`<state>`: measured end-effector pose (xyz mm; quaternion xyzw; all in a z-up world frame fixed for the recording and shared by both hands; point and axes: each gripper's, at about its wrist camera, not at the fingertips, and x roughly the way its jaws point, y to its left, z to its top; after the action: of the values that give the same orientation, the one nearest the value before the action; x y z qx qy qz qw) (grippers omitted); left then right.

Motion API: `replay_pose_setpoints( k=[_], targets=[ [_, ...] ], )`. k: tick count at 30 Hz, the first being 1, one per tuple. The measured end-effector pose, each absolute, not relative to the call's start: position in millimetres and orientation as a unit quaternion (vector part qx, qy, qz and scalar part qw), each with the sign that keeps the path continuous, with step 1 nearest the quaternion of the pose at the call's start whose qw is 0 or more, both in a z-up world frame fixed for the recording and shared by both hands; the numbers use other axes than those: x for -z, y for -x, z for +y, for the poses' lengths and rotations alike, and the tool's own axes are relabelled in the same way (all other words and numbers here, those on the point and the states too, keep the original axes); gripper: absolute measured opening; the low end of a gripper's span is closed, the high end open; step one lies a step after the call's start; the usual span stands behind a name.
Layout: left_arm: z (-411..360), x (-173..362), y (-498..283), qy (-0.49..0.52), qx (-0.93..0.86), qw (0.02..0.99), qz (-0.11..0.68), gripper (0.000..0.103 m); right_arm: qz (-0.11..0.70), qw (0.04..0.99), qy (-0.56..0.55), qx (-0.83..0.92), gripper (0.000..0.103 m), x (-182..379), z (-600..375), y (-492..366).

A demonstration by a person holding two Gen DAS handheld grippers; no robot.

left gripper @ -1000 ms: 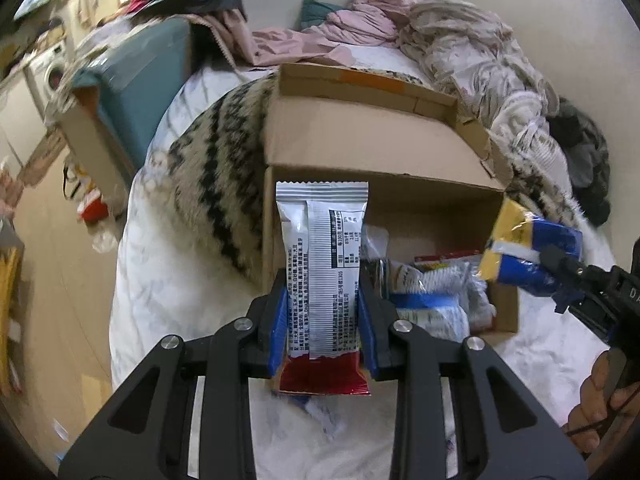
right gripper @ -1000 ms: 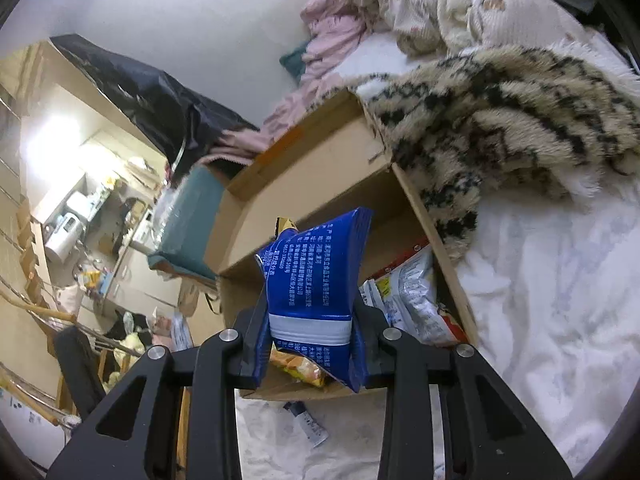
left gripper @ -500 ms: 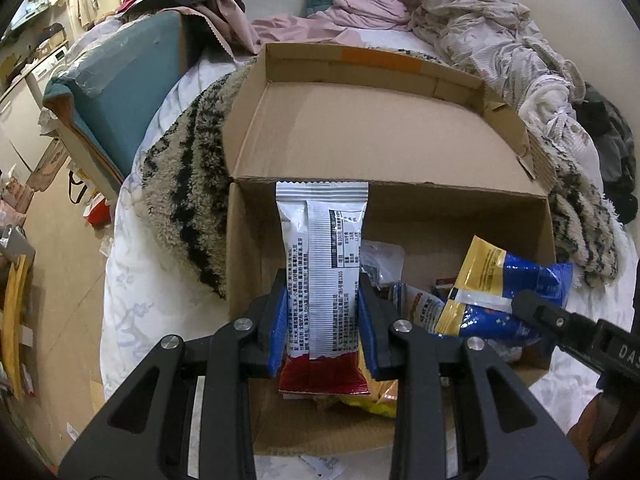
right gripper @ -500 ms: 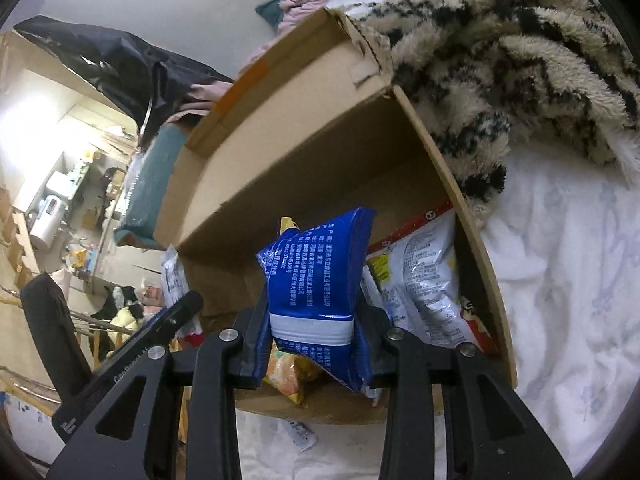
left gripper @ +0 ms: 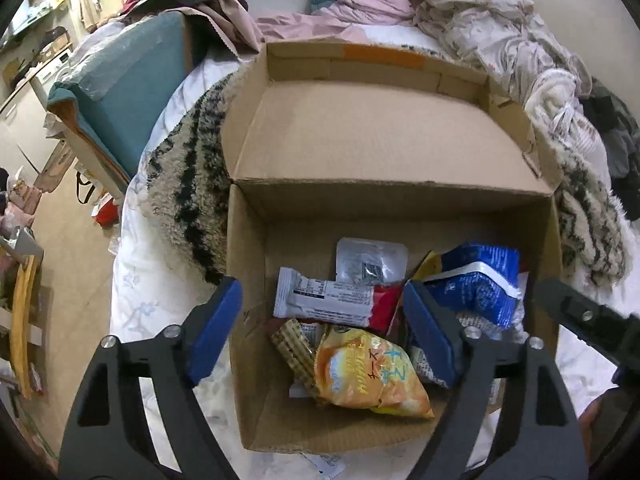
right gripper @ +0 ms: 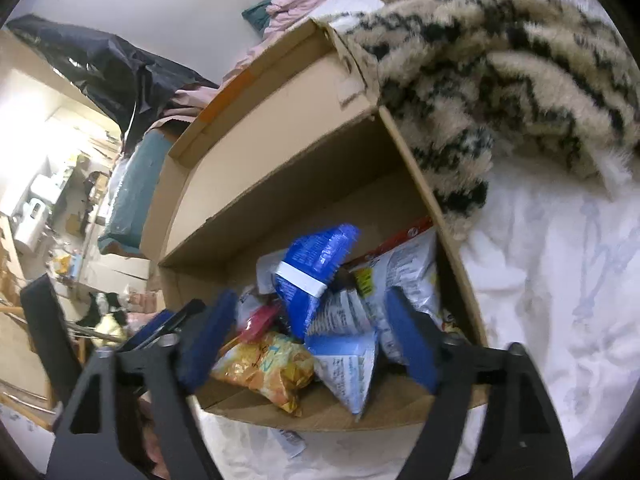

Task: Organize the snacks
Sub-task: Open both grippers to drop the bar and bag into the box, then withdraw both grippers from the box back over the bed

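An open cardboard box (left gripper: 248, 272) sits on the white bed and holds several snack packets. The white and red bar packet (left gripper: 332, 299) lies flat inside it, beside the blue snack bag (left gripper: 476, 284) and an orange chip bag (left gripper: 364, 372). My left gripper (left gripper: 320, 336) is open and empty above the box's front. My right gripper (right gripper: 308, 340) is open and empty over the box (right gripper: 280, 152). The blue bag (right gripper: 316, 268) rests on the pile, with the orange bag (right gripper: 268, 368) below it. The right gripper's tip also shows in the left wrist view (left gripper: 580, 312).
A furry striped blanket (left gripper: 188, 184) lies behind and around the box, also in the right wrist view (right gripper: 520, 80). Heaped clothes (left gripper: 460, 20) cover the bed's far end. A teal cushion (left gripper: 132, 92) and the floor (left gripper: 68, 264) are to the left. A loose wrapper (right gripper: 290, 440) lies before the box.
Both grippers have opened. The white and red bar and the blue bag have dropped out of the jaws and now lie inside the box.
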<state>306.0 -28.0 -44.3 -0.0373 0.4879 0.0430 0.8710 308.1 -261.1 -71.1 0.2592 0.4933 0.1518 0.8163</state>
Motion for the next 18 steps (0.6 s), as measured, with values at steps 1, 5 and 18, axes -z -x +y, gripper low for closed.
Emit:
replay_pose_setpoints(
  k=[1,5,18],
  targets=[
    [-28,43,-305,0.038,-0.041,0.87,0.49,0.083,0.494,0.82,-0.249,-0.149,0.086,69,-260,-308],
    [-26,42,-300,0.038,-0.044,0.866,0.496,0.083,0.503,0.813,-0.249,-0.154,0.086,70,-259,-308],
    [-12,18,-270,0.026,-0.063,0.888,0.454,0.083,0.489,0.825,-0.231,-0.164,0.086,49,-260,-296]
  ],
)
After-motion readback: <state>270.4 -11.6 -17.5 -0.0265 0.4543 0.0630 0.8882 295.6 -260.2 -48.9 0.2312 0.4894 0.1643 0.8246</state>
